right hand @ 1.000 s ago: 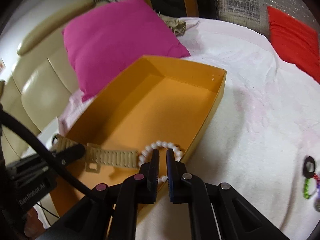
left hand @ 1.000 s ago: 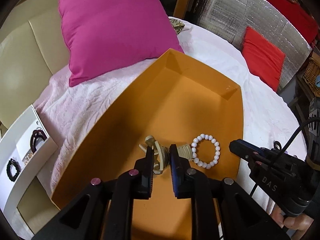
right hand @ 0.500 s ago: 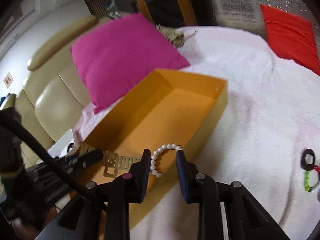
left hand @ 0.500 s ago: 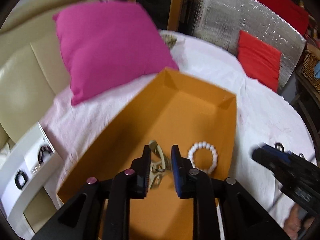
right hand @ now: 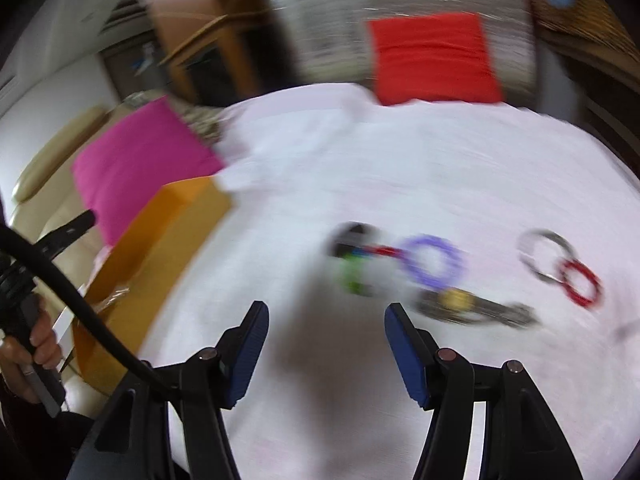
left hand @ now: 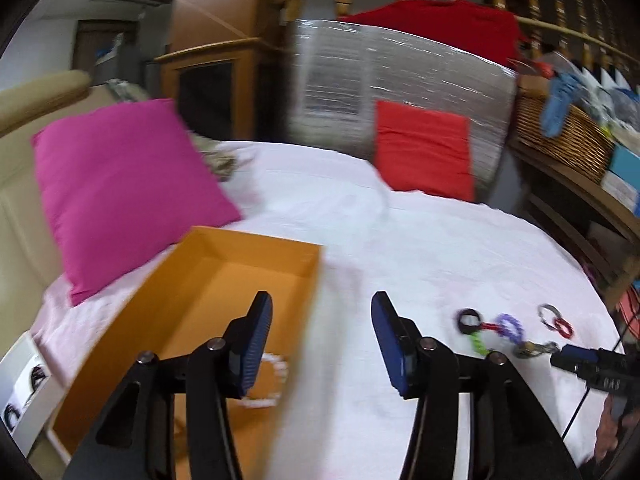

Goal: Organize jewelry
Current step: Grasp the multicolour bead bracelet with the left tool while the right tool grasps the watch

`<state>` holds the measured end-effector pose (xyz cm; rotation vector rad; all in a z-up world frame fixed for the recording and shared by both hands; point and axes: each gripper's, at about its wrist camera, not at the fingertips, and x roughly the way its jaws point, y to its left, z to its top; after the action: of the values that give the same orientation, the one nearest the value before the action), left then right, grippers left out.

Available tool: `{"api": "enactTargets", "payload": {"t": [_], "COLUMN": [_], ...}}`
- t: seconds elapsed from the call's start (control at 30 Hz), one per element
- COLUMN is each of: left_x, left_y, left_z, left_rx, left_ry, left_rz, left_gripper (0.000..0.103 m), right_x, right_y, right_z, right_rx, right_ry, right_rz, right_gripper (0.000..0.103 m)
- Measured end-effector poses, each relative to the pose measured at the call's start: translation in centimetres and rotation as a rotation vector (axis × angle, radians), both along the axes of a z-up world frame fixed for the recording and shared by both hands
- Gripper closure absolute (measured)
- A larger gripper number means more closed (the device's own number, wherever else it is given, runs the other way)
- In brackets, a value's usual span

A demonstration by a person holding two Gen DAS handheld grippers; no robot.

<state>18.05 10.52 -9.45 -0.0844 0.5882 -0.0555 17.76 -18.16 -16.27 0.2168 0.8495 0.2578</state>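
Both grippers, left (left hand: 320, 344) and right (right hand: 324, 354), have just been opening and hold nothing. Only the left view shows the white bracelet (left hand: 269, 380) inside the orange box (left hand: 200, 292); the right view shows loose bracelets (right hand: 434, 262) on open bed (right hand: 440, 168).

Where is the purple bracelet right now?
In the right wrist view, the purple bracelet lies on the white bedcover, right of the green one, above the watch.
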Motion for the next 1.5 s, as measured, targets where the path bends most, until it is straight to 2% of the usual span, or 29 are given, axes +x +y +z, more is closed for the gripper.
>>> {"api": "enactTargets", "payload": {"t": [0.13, 0.23, 0.33, 0.4, 0.6, 0.67, 0.77, 0.8, 0.83, 0.87, 1.0, 1.27, 1.5], "left_x": [1.3, 2.6, 3.2, 3.7, 5.1, 5.6, 6.1, 6.2, 6.3, 6.4, 6.7, 6.9, 7.9], "left_y": [-3.7, -6.0, -8.1, -9.3, -12.0, -12.4, -13.2, -13.3, -13.6, -13.8, -14.3, -15.1, -16.6], "left_z": [-1.4, -3.0, -4.3, -5.0, -6.4, -6.7, -7.0, -7.1, -7.2, -7.2, -7.9, -8.7, -10.2], "left_rx": [-0.009, -0.031, -0.041, -0.044, -0.04, -0.05, -0.059, -0.057, -0.056, -0.057, -0.067, -0.092, -0.156], "left_ry": [0.07, 0.144, 0.204, 0.238, 0.291, 0.306, 0.32, 0.32, 0.319, 0.32, 0.336, 0.379, 0.447], "left_rz": [-0.098, -0.165, -0.203, -0.23, -0.268, -0.273, -0.281, -0.283, -0.285, -0.291, -0.308, -0.366, -0.402], "left_gripper": [0.05, 0.05, 0.05, 0.05, 0.05, 0.05, 0.05, 0.05, 0.05, 0.05, 0.05, 0.05, 0.05], "right_x": [-0.7, -0.6, 0.4, 1.3, 3.8, 4.2, 5.0, 5.2, 5.5, 5.7, 5.5, 3.3, 3.4], "right_y": [-5.7, -8.8, -10.4, -11.5, -12.1, -11.8, -11.3, -11.2, -11.1, -11.2, -11.5, -13.2, -14.1], "right_z": [-0.9, -1.8, -3.1, -4.0, -5.8, -6.0, -6.5, -6.6, -6.8, -6.9, -6.4, -4.2, -4.6], "right_rx": [0.058, 0.101, 0.097, 0.153, 0.234, 0.243, 0.282, 0.288, 0.294, 0.312, 0.36, 0.363, 0.355], "right_ry": [0.02, 0.053, 0.113, 0.152, 0.217, 0.206, 0.216, 0.217, 0.22, 0.223, 0.187, 0.102, 0.124], "right_rz": [-0.12, -0.19, -0.219, -0.236, -0.259, -0.258, -0.234, -0.234, -0.231, -0.236, -0.243, -0.301, -0.319], "right_gripper": [0.041, 0.047, 0.049, 0.051, 0.052, 0.052, 0.068, 0.079, 0.085, 0.086, 0.088, 0.088, 0.088]}}
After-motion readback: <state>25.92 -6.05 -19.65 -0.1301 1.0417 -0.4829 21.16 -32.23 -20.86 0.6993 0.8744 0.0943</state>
